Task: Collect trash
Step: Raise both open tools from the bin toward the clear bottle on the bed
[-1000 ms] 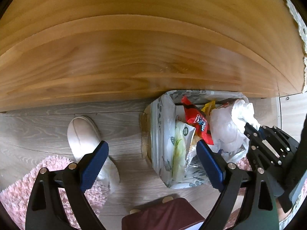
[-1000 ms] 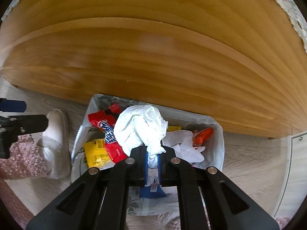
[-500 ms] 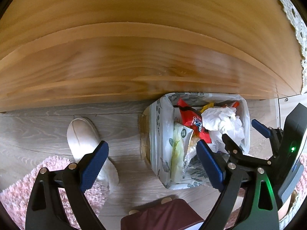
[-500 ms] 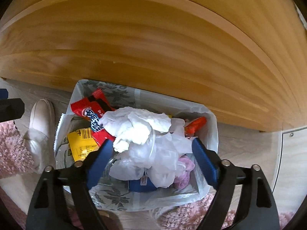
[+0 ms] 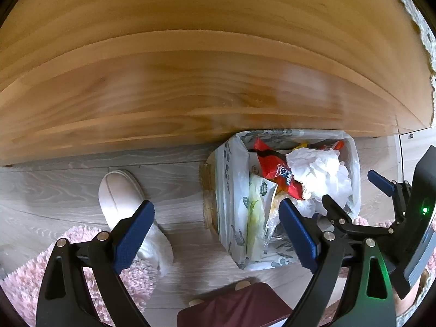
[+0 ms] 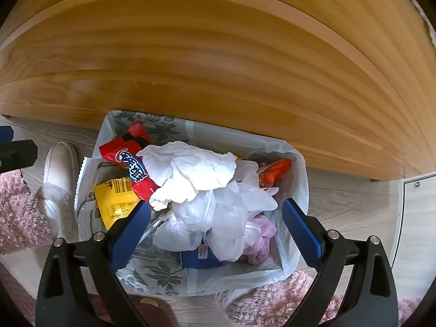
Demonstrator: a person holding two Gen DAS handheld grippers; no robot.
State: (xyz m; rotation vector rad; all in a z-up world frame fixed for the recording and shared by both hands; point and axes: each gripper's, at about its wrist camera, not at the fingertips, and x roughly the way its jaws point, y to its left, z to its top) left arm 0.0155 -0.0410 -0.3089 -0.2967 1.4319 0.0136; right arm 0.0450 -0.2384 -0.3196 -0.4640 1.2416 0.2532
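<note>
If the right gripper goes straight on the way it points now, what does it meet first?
Most likely the crumpled white tissue on top of the trash in the lined bin. The right gripper, jaws opening and empty, points down over that pile; depth is unclear.

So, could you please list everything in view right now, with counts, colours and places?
bin: one, white floral liner, on the floor against the wood panel.
tissue: one, white, crumpled on top of the bin's pile.
wrapper: one, red, left side of bin.
packet: one, yellow, below the wrapper.
slipper: one, cream, left of bin.
rug: one, pink, under slipper's heel.
left gripper: open, empty.
right gripper: jaws opening, above the bin, holding nothing.
</note>
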